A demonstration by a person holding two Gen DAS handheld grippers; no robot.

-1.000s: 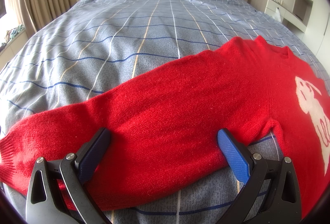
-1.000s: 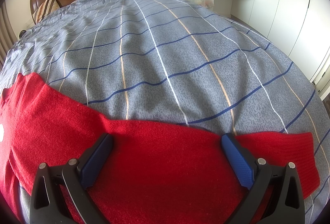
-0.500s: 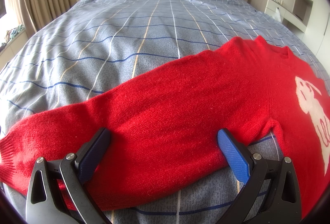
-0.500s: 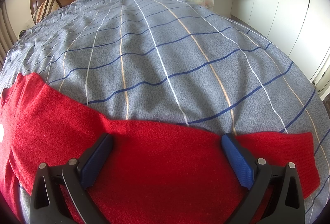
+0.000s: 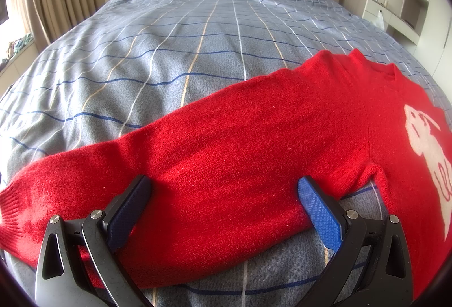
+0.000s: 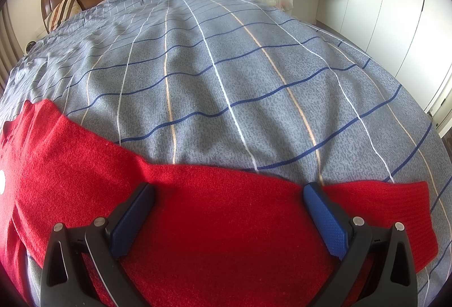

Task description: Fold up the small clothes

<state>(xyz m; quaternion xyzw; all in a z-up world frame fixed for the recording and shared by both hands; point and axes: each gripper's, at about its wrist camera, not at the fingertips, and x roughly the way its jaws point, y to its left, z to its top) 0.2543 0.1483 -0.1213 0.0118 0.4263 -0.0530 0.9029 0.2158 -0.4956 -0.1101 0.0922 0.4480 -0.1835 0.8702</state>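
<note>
Here the red sweater (image 5: 254, 154) lies flat across the bed (image 5: 197, 52), sleeves spread toward its side edges. The left gripper (image 5: 226, 194) and right gripper (image 6: 228, 202) gape wide over the sleeves, holding nothing. Pinch each sleeve fully through both layers before folding inward.

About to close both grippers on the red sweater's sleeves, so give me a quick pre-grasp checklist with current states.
1. Left gripper open wide: ok.
2. Right gripper open wide: ok.
3. Left sleeve of the red knit sweater lies between the left gripper's blue pads: ok.
4. Right sleeve lies between the right gripper's pads, ribbed cuff out to the right: ok.
5. Sweater spread flat on the grey checked bedspread, no bunching: ok.
6. Pads actually touching the knit: cannot tell.
</note>
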